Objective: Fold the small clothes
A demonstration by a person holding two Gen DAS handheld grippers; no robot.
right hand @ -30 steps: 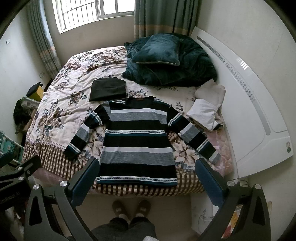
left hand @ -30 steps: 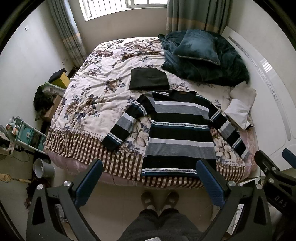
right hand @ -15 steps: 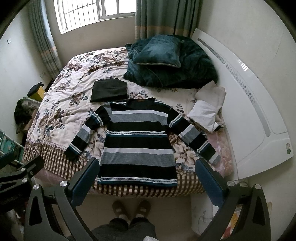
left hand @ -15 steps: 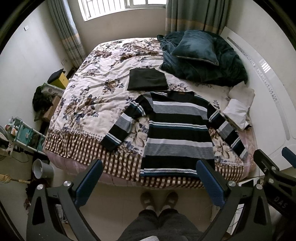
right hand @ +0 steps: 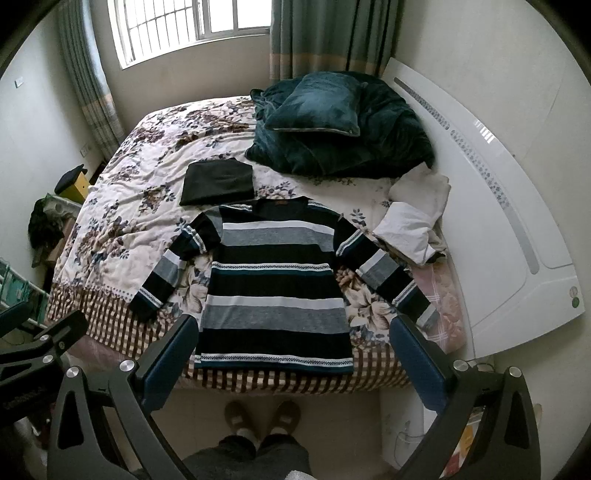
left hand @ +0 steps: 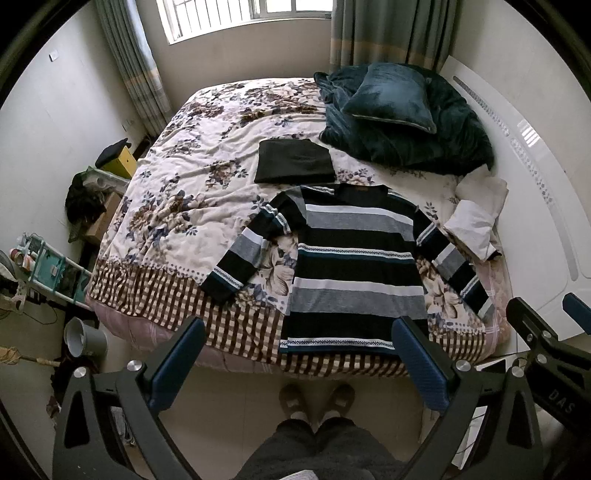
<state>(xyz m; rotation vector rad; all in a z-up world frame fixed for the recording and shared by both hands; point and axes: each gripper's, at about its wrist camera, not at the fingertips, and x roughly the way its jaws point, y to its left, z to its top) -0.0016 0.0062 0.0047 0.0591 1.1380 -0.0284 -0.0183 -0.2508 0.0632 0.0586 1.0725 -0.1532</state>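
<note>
Both grippers, left gripper (left hand: 298, 354) and right gripper (right hand: 291, 352), hang spread wide; striped sweater (left hand: 351, 266) flat on floral bed (left hand: 192, 199), window (left hand: 243, 16) far.

Person (left hand: 314, 450) cut off above the knees by the bottom edge; sweater (left hand: 351, 266) hem corner hidden behind a blue finger (left hand: 417, 362); floor clutter (left hand: 44, 266) unreadable.

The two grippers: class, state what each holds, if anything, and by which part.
Nothing is held. The left gripper and right gripper hang open above the floor, short of the striped sweater lying flat on the bed.
</note>
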